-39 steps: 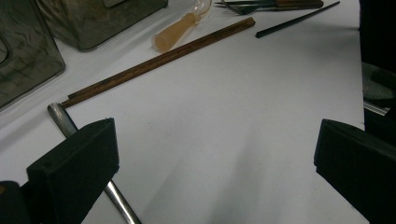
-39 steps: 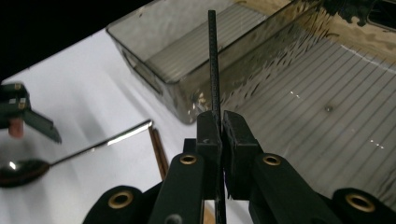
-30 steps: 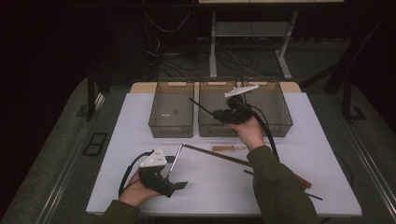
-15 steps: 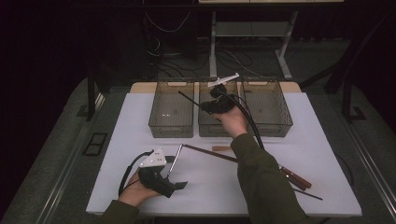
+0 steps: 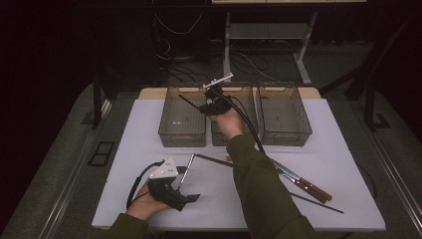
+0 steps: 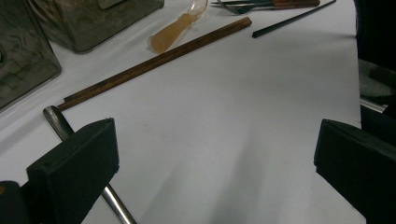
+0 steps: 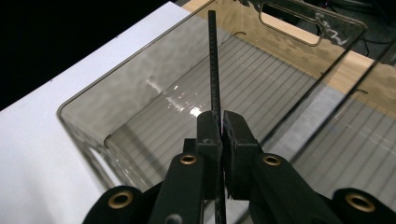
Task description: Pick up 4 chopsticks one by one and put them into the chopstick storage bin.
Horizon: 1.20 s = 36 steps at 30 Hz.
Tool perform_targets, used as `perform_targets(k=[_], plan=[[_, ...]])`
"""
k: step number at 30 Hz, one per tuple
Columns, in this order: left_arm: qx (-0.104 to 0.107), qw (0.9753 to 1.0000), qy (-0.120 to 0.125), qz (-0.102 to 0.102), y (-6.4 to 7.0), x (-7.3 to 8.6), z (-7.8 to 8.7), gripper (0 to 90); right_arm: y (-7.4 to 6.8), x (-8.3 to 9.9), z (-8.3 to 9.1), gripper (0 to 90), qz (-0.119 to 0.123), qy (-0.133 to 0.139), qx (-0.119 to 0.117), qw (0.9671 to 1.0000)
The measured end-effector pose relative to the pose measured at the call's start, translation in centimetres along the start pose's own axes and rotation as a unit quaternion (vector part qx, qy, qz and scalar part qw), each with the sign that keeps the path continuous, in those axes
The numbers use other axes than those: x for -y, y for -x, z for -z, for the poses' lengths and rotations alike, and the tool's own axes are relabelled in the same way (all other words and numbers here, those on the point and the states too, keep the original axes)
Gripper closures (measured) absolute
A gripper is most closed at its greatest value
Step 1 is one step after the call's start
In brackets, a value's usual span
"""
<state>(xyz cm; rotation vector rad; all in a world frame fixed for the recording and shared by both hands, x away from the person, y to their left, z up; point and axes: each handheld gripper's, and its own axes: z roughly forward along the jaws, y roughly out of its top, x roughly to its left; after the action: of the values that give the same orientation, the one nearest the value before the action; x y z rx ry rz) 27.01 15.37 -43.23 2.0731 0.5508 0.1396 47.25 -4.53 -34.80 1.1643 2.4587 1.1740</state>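
My right gripper [image 5: 208, 103] [image 7: 221, 127] is shut on a thin black chopstick [image 5: 187, 102] [image 7: 213, 60]. It holds the stick in the air over the left clear bin [image 5: 172, 133] [image 7: 88, 100], and the stick points out across the bin's ribbed floor. Near the table's front left, my left gripper [image 5: 192, 198] [image 6: 215, 177] rests low over the white tabletop. Its jaws stand wide open with nothing between them. A metal handle [image 6: 60, 125] [image 5: 185, 170] lies just by its left jaw.
Middle [image 5: 246, 94] and right [image 5: 283, 137] clear bins stand beside the left one. On the table lie a brown wooden chopstick [image 6: 154, 63] [image 5: 211, 160], an amber translucent spoon [image 6: 173, 32], wooden-handled cutlery [image 5: 304, 185] and another black chopstick [image 5: 318, 203] [image 6: 294, 17].
My right gripper has carried the black chopstick leftward and farther back, from over the middle and right bins to over the left bin. The left gripper has stayed put.
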Motion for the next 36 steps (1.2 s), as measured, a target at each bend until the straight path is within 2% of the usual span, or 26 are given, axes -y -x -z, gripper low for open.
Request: perform_targets(k=[12, 18, 26, 32, 33, 36], plan=[[0.006, 1.0, 0.004, 0.001, 0.1, -0.1, 0.0, 0.0, -0.7, -1.4, -3.9, 86.0, -0.001, -0.027, 0.021, 0.9994], [0.007, 0.9999, 0.013, 0.003, 0.1, -0.2, -0.1, 0.0, -1.2, -2.7, -5.3, 86.1, 0.0, -0.035, 0.031, 0.9989], [0.013, 0.9998, 0.012, 0.002, 0.0, -0.2, 0.1, 0.0, -1.8, -3.6, -7.3, 86.0, -0.008, -0.043, 0.041, 0.9982], [0.013, 0.9998, 0.014, 0.0, 0.0, -0.2, 0.2, 0.0, -2.2, -3.7, -7.8, 84.8, 0.0, -0.042, 0.038, 0.9984], [0.013, 0.9998, 0.014, 0.0, 0.0, -0.2, 0.2, 0.0, -2.3, -3.7, -7.6, 80.6, 0.002, -0.039, 0.041, 0.9984], [0.013, 0.9998, 0.013, 0.0, 0.0, -0.2, 0.1, 0.0, -2.2, -3.9, -6.9, 75.1, 0.008, -0.035, 0.04, 0.9985]])
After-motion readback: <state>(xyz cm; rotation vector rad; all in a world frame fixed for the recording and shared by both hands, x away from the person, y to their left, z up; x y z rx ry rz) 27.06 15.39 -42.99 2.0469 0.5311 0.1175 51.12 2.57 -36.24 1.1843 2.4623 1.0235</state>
